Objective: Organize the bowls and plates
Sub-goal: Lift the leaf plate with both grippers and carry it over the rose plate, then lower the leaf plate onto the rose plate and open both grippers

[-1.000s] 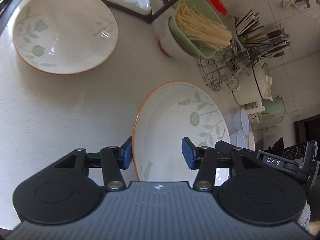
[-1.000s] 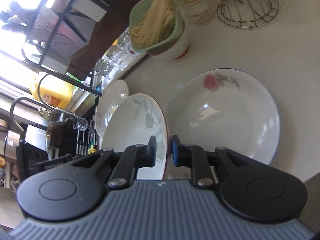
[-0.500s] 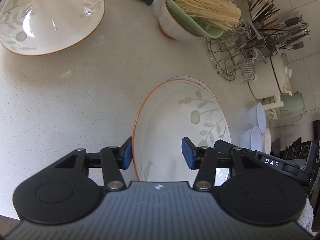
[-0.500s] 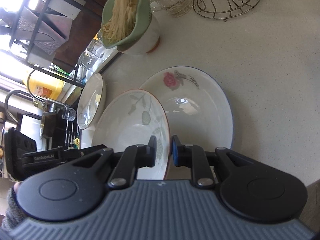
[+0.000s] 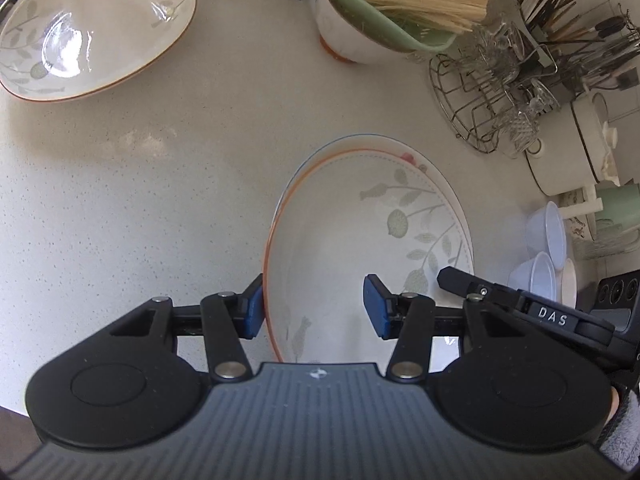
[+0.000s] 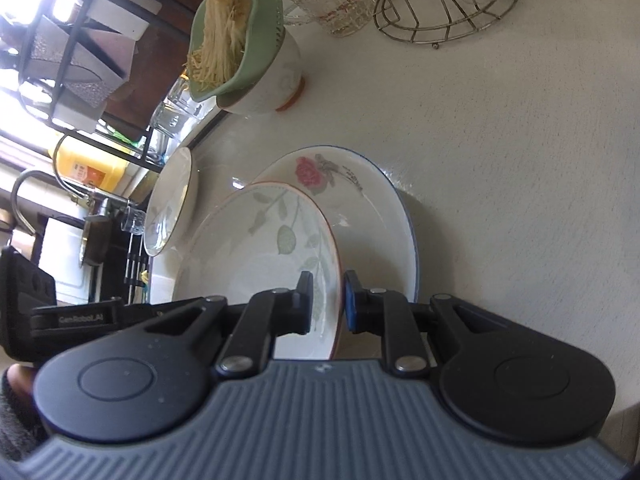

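A white deep plate with grey-green leaves and an orange rim (image 5: 360,240) (image 6: 256,256) is held tilted between both grippers. My right gripper (image 6: 328,300) is shut on its rim at one side. My left gripper (image 5: 316,312) holds the opposite side, one pad outside the rim and one inside the well. Just under it on the counter lies a rose plate with a blue rim (image 5: 408,156) (image 6: 360,200), mostly covered in the left wrist view. A second leaf-patterned plate (image 5: 92,28) (image 6: 172,204) rests at the counter's far left.
A green colander of noodles in a white bowl (image 5: 392,12) stands behind the plates. To its right are a wire rack of glasses (image 5: 492,100), a cutlery holder (image 5: 568,20), a white pot (image 5: 572,148) and small white bowls (image 5: 544,248). A sink tap (image 6: 24,188) shows beyond the counter edge.
Both grippers have carried the leaf plate across the counter and slightly down. It now hangs over the rose plate, which is mostly covered. Neither grip has changed.
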The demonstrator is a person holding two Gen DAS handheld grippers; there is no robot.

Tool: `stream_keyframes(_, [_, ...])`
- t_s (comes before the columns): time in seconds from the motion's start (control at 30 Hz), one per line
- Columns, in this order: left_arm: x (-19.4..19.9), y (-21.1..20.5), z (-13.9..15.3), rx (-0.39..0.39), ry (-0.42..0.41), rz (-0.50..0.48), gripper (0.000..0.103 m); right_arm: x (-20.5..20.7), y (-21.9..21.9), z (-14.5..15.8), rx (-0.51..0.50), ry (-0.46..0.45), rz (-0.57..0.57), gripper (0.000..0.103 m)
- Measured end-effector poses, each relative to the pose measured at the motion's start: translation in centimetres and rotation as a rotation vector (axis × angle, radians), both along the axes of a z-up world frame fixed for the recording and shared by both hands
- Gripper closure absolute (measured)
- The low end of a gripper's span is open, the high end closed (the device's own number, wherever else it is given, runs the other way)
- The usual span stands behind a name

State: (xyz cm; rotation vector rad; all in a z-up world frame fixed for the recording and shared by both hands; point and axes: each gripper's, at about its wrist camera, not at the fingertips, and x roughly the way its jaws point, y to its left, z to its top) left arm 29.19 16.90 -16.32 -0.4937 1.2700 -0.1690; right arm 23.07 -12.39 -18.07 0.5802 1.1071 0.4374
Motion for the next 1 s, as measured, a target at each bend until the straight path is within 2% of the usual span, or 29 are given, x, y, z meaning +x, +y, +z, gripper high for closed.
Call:
stream_keyframes(0.33, [-0.1, -1.8, 0.4, 0.086, -0.015, 0.012, 0.048, 0.8, 0.0, -0.8, -0.075, -0.021, 0.089, 0.084])
stream_keyframes(0.6, [0.0, -2.9, 0.8, 0.148, -0.009, 0.011, 0.048, 1.1, 0.1, -1.0, -0.103, -0.042, 0.118, 0.084])
stream_keyframes(0.8, [-0.2, -3.5, 1.0, 0.193, 0.004, 0.009, 0.048, 0.3, 0.3, -0.5, -0.156, -0.087, 0.086, 0.085])
stream_keyframes(1.0, [-0.6, -3.6, 2.5, 0.219, -0.053, 0.016, 0.048, -0.3, -0.4, -0.1, -0.166, -0.102, 0.014, 0.082])
